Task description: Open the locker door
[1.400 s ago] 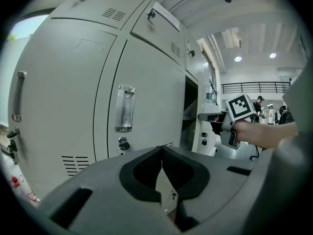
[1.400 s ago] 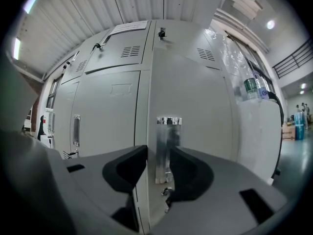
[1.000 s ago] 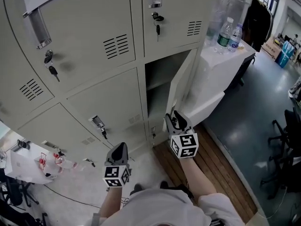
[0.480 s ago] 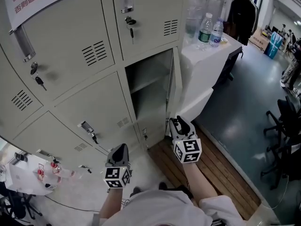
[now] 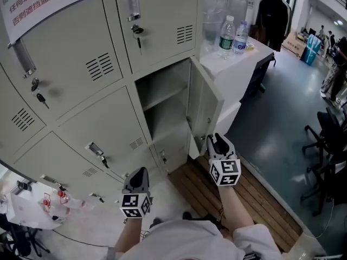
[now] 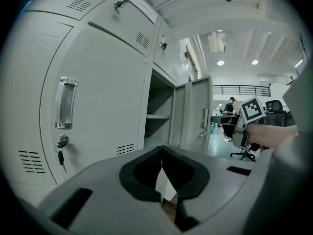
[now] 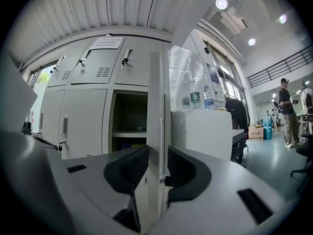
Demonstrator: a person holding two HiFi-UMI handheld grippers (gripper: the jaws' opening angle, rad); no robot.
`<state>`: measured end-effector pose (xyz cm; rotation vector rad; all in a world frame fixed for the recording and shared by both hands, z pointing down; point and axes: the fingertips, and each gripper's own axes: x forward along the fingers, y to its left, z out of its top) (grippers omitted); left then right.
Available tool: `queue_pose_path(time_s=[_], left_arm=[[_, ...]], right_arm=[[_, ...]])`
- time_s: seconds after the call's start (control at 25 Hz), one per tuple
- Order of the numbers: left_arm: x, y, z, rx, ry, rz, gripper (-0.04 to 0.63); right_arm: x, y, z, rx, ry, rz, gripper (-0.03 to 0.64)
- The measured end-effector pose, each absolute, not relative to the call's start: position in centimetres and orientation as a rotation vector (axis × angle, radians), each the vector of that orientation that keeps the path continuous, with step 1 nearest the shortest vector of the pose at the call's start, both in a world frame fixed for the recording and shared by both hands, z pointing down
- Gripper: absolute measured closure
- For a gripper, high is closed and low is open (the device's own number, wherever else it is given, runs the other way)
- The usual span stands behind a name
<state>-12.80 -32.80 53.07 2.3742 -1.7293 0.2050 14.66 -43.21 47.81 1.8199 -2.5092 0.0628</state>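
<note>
The grey locker door (image 5: 206,99) of the middle-right compartment (image 5: 162,107) stands swung out toward me, with an empty shelf inside. My right gripper (image 5: 216,140) is at the lower part of the door's free edge. In the right gripper view the door edge (image 7: 157,97) fills the gap between the jaws of my right gripper (image 7: 157,158), which are closing on it. My left gripper (image 5: 139,172) hangs low in front of the shut lockers, its jaws together and empty. The left gripper view shows my left gripper (image 6: 161,151) and the open door (image 6: 198,116) from the side.
A white table (image 5: 255,56) with two water bottles (image 5: 226,34) stands right of the lockers, just behind the open door. Other locker doors are shut, some with keys (image 5: 38,97) hanging. Wooden slats (image 5: 255,194) cover the floor below. Office chairs (image 5: 331,145) stand at the right.
The locker door has swung further open toward me, and my right gripper has moved right and back with its edge. The left gripper has stayed low and still.
</note>
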Motion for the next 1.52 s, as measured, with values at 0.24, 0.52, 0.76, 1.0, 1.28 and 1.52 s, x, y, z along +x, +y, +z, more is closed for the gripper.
queue_pose_path(time_s=[0.24, 0.52, 0.76, 1.0, 1.28, 1.52], left_arm=[[-12.3, -32.6, 53.1, 2.374, -1.730, 0.206, 0.586], [-12.1, -32.4, 53.1, 2.367, -1.739, 0.209, 0.586], [-12.3, -32.3, 53.2, 2.357, -1.750, 0.213, 0.586], [-12.7, -32.2, 53.3, 2.348, -1.756, 0.211, 0.587], [-13.0, -32.1, 53.3, 2.343, -1.751, 0.209, 0.588], [-13.0, -31.9, 53.3, 2.349, -1.745, 0.204, 0.588]], right_arm=[[18.3, -44.0, 47.8, 1.913, -2.438, 0.053, 0.512], [21.5, -45.2, 47.8, 1.988, -2.363, 0.047, 0.515], [22.3, -45.8, 47.8, 2.027, -2.323, 0.042, 0.546], [22.4, -45.9, 47.9, 2.044, -2.308, 0.040, 0.589], [22.8, -45.6, 48.0, 2.076, -2.288, 0.050, 0.598], [22.0, -44.6, 48.2, 2.062, -2.300, 0.055, 0.598]])
